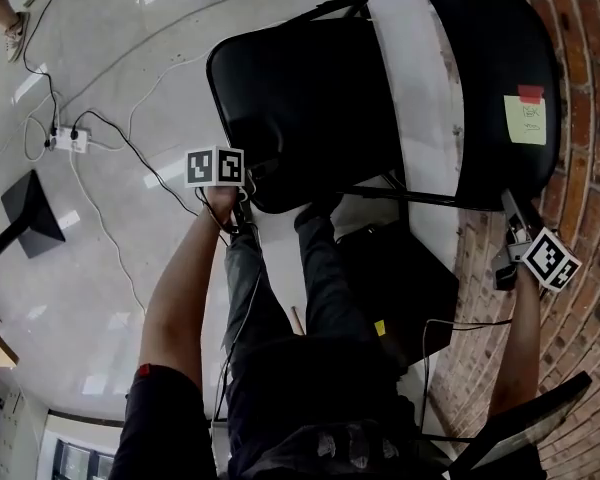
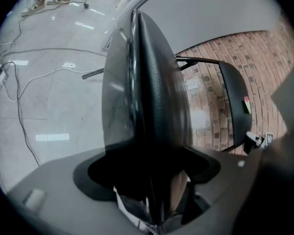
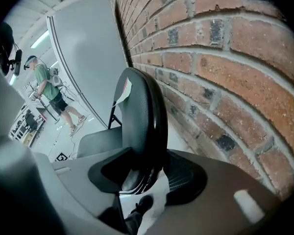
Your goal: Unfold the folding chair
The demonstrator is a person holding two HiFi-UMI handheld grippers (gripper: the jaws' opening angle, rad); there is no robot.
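A yellow sticky note [image 1: 525, 120] with a red tab [image 1: 531, 93] sits on the backrest [image 1: 490, 48] of the black folding chair [image 1: 380, 183], up past the right gripper [image 1: 515, 226]. There is writing on the note, but it is too small to read. The left gripper [image 1: 245, 200] bites the front edge of the seat [image 1: 300, 98]. In its own view the thin, smooth, rounded seat fills the gap, and the jaws squeeze it from both sides. The right gripper pinches the lower corner of the backrest. Its jaws stand fairly wide and press on the thick, shiny, curved pad. The seat lies flat in front of the left gripper, and the backrest stands beside a rough red brick wall [image 1: 580, 348], just to the right of the right gripper. A thin black metal frame [image 1: 360, 3] joins the seat and backrest. Under the chair is a shiny pale floor [image 1: 100, 268].
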